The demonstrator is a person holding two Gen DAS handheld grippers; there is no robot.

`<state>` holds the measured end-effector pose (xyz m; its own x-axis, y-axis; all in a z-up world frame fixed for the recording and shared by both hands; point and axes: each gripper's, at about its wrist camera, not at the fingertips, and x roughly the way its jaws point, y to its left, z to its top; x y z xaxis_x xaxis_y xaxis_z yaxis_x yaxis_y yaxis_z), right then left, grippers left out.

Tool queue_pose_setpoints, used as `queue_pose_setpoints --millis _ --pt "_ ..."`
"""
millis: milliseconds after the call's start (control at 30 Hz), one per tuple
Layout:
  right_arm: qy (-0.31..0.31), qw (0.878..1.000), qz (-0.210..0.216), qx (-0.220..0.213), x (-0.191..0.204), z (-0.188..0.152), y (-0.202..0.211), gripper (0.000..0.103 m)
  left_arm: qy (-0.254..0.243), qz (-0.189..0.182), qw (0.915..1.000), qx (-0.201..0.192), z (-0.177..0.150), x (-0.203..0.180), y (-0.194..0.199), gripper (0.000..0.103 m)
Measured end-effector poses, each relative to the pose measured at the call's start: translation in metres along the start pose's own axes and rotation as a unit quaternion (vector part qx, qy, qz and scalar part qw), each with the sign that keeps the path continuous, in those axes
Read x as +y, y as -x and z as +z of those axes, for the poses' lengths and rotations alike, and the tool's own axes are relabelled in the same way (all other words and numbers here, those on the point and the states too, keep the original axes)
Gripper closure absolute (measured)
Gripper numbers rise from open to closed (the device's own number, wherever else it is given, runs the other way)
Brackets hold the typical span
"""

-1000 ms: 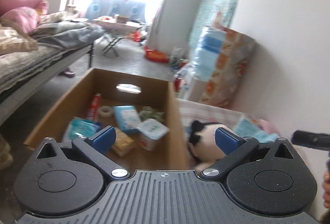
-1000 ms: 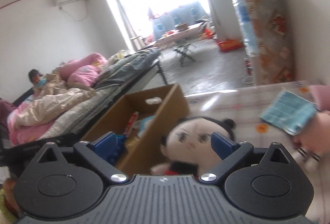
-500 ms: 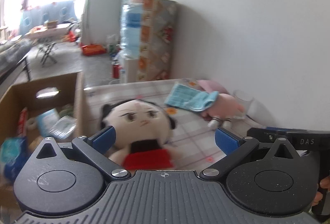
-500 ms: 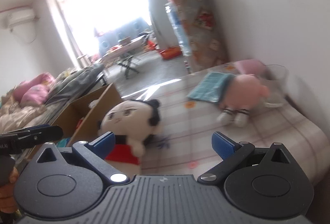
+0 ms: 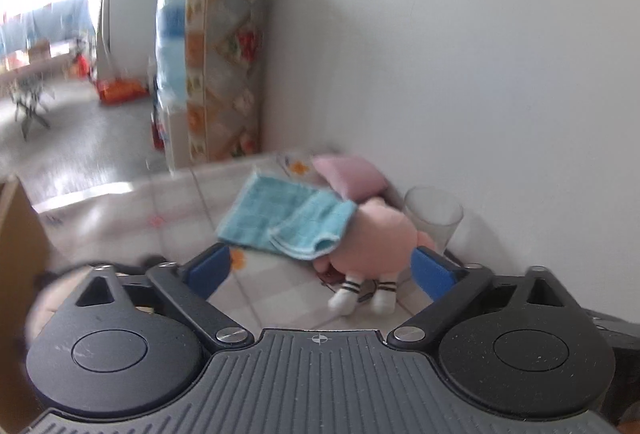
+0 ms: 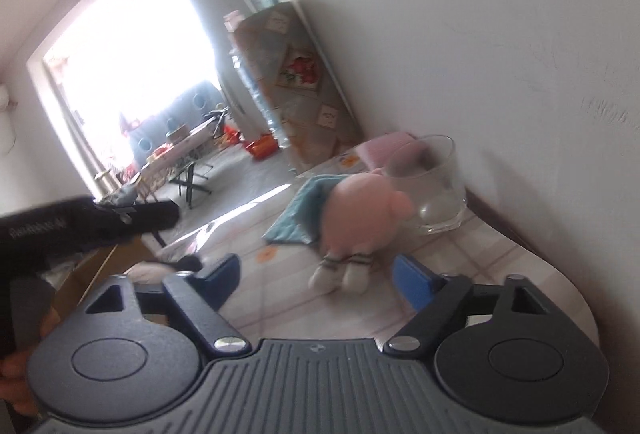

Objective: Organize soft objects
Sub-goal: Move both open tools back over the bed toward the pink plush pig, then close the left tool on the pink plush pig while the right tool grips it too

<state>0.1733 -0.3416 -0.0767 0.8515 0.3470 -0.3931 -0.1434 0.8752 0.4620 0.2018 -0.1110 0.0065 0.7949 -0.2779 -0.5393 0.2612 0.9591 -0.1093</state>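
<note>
A pink plush toy (image 5: 380, 238) with striped white socks lies on the checked tabletop near the wall, with a folded blue cloth (image 5: 288, 218) draped over its left side. Behind it is a pink cushion (image 5: 350, 176). My left gripper (image 5: 320, 270) hovers just in front of the plush's feet, jaws closing, pads apart and touching nothing. My right gripper (image 6: 316, 274) faces the same pink plush toy (image 6: 360, 214) and blue cloth (image 6: 304, 210); its jaws are closing too, with the plush's feet just beyond the gap and untouched. A black-haired doll (image 6: 160, 268) peeks in at the left, mostly hidden.
A clear glass cup (image 5: 434, 214) stands against the wall right of the plush, also seen as the glass cup (image 6: 432, 190). A cardboard box edge (image 5: 18, 230) is at the left. A patterned cabinet (image 5: 224, 74) stands beyond the table. The left hand-held gripper body (image 6: 80, 222) crosses the right view.
Both views swung right from the cardboard box and black-haired doll to the pink plush and blue cloth. Both sets of fingers stand narrower than before.
</note>
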Motion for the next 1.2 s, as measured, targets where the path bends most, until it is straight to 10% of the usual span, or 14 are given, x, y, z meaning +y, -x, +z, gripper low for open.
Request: queue_pose_setpoints --millis 200,500,1000,1200 --pt "-0.060 0.997 0.020 0.049 -0.040 0.009 -0.062 0.041 0.126 -0.023 0.9855 0.112 -0.008 0.018 -0.078 0.046" --pt "-0.081 0.989 0.042 0.116 -0.059 0.001 -0.114 0.087 0.172 -0.006 0.9693 0.175 -0.020 0.021 -0.135 0.054" --pt "-0.096 0.973 0.144 0.155 -0.041 -0.036 -0.032 0.092 0.123 -0.033 0.9735 0.190 -0.049 0.010 -0.049 0.053" --pt "-0.108 0.963 0.163 0.183 -0.036 -0.068 0.015 0.089 0.096 -0.061 0.9747 0.192 -0.077 0.005 0.000 0.037"
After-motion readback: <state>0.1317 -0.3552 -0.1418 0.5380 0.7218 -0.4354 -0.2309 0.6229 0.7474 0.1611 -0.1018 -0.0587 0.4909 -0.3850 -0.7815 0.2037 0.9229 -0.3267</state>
